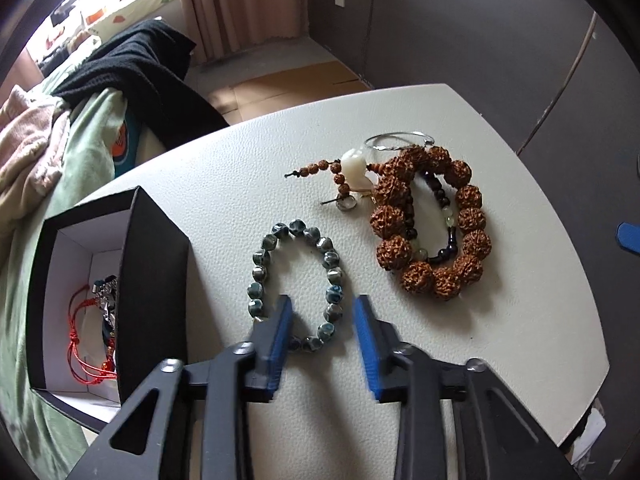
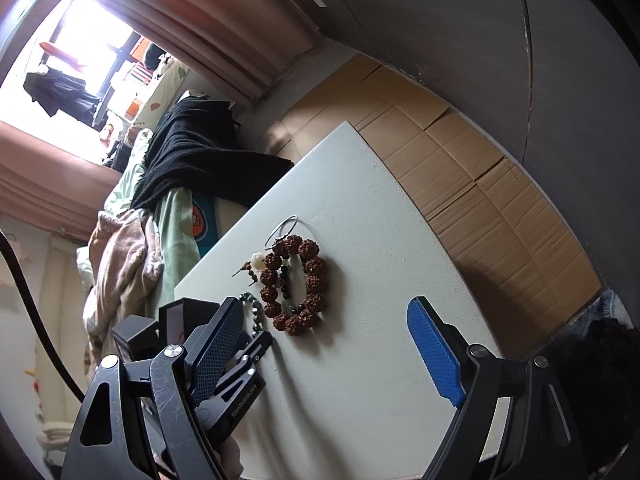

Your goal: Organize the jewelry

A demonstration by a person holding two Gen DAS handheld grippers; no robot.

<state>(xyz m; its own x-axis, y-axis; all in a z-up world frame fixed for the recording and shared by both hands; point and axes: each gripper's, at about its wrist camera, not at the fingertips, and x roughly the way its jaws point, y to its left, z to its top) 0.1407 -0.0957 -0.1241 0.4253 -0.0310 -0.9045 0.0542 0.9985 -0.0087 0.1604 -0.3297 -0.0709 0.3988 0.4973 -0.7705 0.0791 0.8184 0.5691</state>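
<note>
White grained tabletop (image 1: 400, 360). Black card box (image 1: 156, 280), white-lined, already holds red cord pieces; task part done. Knobbly brown seed bracelet (image 1: 428, 224) waits untouched. Glazed blue-grey bead bracelet (image 1: 296, 280) lies between the left gripper (image 1: 322, 320) pads, not yet pinched. Right gripper (image 2: 324, 344) spread, empty.
</note>
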